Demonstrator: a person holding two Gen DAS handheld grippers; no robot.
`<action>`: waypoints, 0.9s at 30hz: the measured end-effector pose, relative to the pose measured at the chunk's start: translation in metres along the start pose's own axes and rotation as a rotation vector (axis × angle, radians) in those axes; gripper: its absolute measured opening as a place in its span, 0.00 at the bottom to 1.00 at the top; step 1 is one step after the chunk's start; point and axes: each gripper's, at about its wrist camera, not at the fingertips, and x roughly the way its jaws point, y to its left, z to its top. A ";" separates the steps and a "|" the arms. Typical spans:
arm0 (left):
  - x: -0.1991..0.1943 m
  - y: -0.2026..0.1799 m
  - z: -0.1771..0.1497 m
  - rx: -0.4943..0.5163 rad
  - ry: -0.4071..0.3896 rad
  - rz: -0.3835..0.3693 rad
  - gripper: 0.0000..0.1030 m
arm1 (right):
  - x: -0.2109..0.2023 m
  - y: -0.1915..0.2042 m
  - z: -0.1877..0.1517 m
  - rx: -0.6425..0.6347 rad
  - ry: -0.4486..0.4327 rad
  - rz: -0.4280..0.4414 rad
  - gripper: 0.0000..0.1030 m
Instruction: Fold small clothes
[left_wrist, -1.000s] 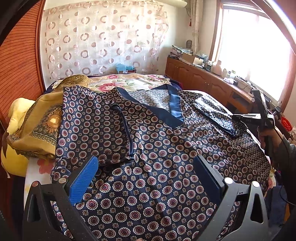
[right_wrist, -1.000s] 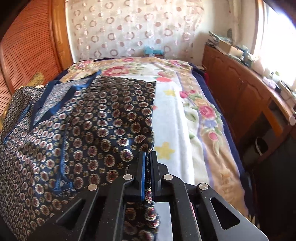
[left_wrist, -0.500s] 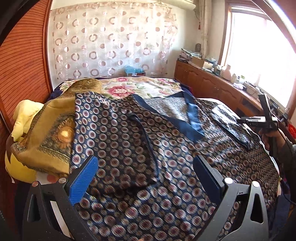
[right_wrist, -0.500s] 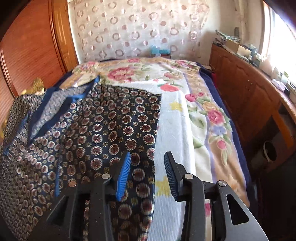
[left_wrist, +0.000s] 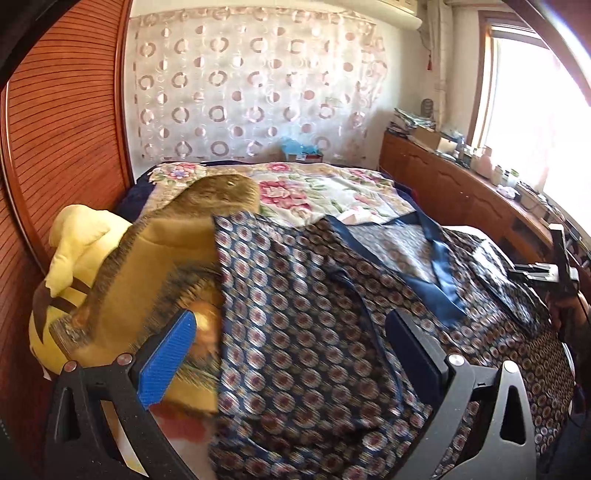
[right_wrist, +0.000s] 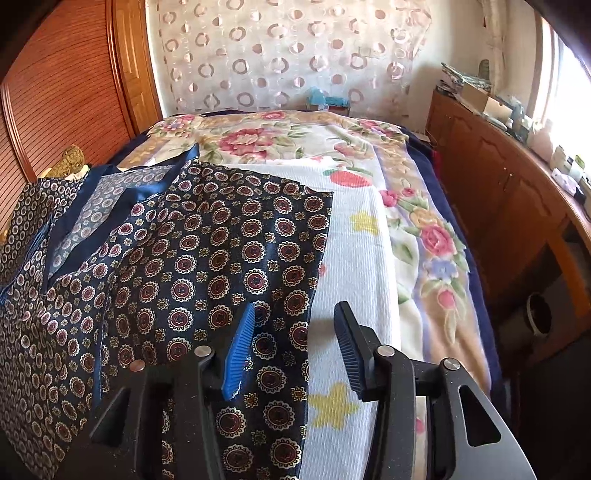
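Note:
A navy shirt (left_wrist: 314, 332) with a round medallion print and blue collar trim lies spread on the bed; it also fills the left half of the right wrist view (right_wrist: 207, 258). My left gripper (left_wrist: 288, 354) is open and empty, over the shirt's left edge. My right gripper (right_wrist: 295, 347) is open and empty, straddling the shirt's right sleeve edge where it meets the white blanket. The right gripper also shows at the far right of the left wrist view (left_wrist: 554, 266), in a hand.
An ochre patterned cloth (left_wrist: 155, 266) and a yellow plush toy (left_wrist: 74, 251) lie at the bed's left. A floral blanket (right_wrist: 369, 221) covers the bed. A wooden cabinet (right_wrist: 498, 192) with clutter runs along the right, a wooden wall (left_wrist: 55, 147) on the left.
My right gripper opened and let go of the shirt's sleeve, which now lies flat. My left gripper moved left towards the shirt's left edge and stayed open.

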 end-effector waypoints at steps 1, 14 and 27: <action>0.003 0.005 0.003 -0.003 0.001 0.005 1.00 | 0.000 0.000 0.000 -0.001 0.001 -0.001 0.46; 0.061 0.044 0.043 -0.027 0.074 -0.015 0.61 | -0.004 0.000 -0.001 -0.002 0.003 0.015 0.53; 0.086 0.041 0.051 -0.025 0.105 -0.078 0.30 | -0.001 0.004 0.000 -0.021 0.013 0.008 0.60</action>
